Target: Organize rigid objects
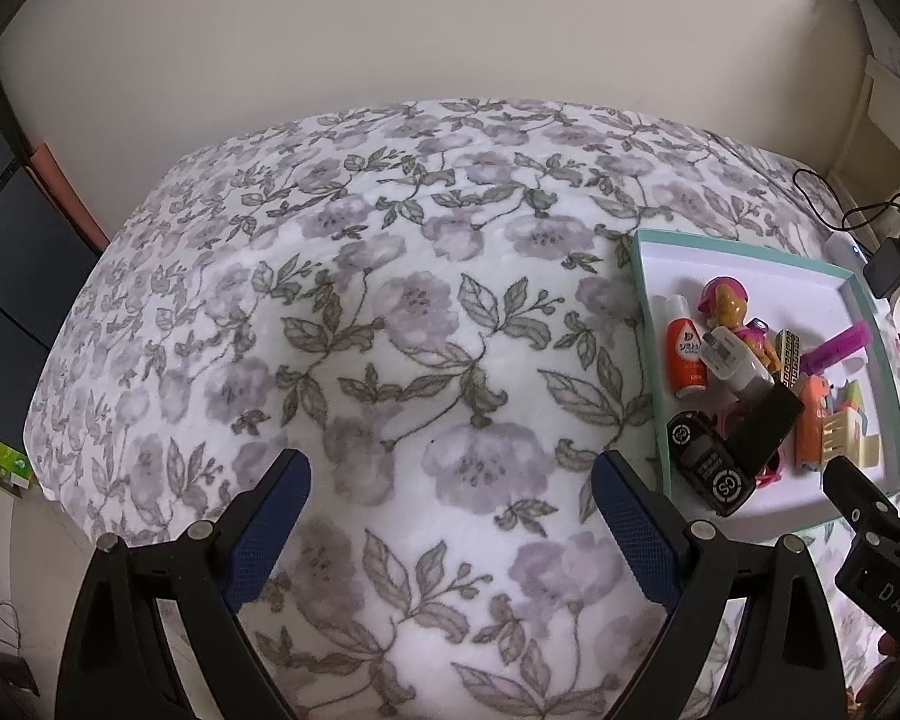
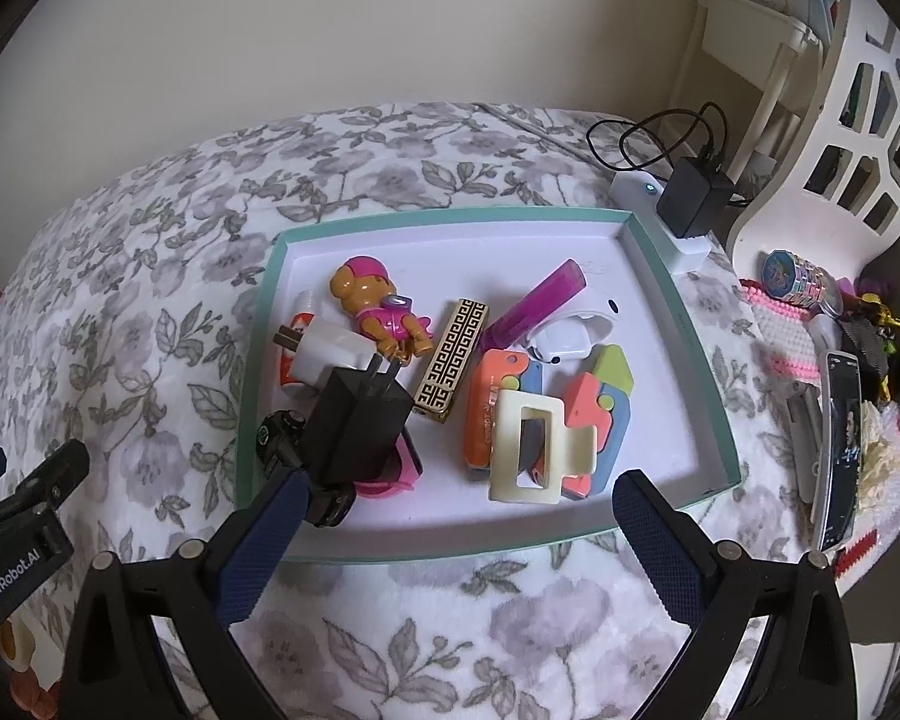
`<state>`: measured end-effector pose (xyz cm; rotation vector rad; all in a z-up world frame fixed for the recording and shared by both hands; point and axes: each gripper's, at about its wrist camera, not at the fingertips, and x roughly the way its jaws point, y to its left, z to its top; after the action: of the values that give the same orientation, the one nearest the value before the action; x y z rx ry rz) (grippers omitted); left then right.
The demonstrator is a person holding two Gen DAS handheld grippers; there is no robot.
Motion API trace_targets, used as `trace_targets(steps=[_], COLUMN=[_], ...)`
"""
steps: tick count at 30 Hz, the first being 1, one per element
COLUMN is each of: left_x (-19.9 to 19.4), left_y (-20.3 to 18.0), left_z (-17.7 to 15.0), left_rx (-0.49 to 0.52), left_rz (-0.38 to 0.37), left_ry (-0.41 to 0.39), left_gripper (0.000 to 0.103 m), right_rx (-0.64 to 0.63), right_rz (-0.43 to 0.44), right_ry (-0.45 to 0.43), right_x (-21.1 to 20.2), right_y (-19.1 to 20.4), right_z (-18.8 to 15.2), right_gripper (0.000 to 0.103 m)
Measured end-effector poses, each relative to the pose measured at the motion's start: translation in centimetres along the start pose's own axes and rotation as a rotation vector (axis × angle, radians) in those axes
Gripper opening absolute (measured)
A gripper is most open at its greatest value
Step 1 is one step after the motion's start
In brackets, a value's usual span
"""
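Observation:
A shallow teal-rimmed tray [image 2: 678, 300] with a white floor lies on the floral blanket. Inside it are a pink-and-brown toy figure [image 2: 378, 306], a black plug adapter [image 2: 357, 420], a white plug [image 2: 324, 354], a gold patterned bar [image 2: 453, 360], a purple tube [image 2: 540, 300], a cream hair claw [image 2: 537, 450] and an orange bottle [image 1: 684, 354]. A black toy car [image 1: 711, 462] sits at the tray's near left corner. My right gripper [image 2: 459, 516] is open, hovering over the tray's near edge. My left gripper [image 1: 450, 504] is open over bare blanket, left of the tray [image 1: 648, 312].
A black charger with its cable [image 2: 693, 198] sits on a white block beyond the tray. To the right lie a phone [image 2: 840, 450], pink beaded items [image 2: 780, 324] and a white lattice basket [image 2: 840, 138]. The blanket [image 1: 360, 300] spreads wide on the left, with a wall behind.

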<state>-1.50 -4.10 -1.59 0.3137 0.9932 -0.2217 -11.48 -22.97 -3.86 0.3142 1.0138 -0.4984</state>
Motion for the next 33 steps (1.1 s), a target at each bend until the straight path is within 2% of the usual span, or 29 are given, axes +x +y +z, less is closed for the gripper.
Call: trace_targets(steps=[17,33], left_x=[-0.1,0.6], left_y=[1.3,1.2], left_z=[-1.1,-1.1], left_rx=[-0.032,-0.004], left_rz=[0.012,0.031], left_ry=[0.023,0.047], left_gripper=[0.095,0.095], right_rx=[-0.028,-0.047], right_rz=[-0.015,-0.010], right_ry=[-0.010,-0.003], right_x=[-0.8,-0.5], right_y=[0.5,1.0], right_z=[-0.9,-0.9], right_gripper=[0.103,0.103])
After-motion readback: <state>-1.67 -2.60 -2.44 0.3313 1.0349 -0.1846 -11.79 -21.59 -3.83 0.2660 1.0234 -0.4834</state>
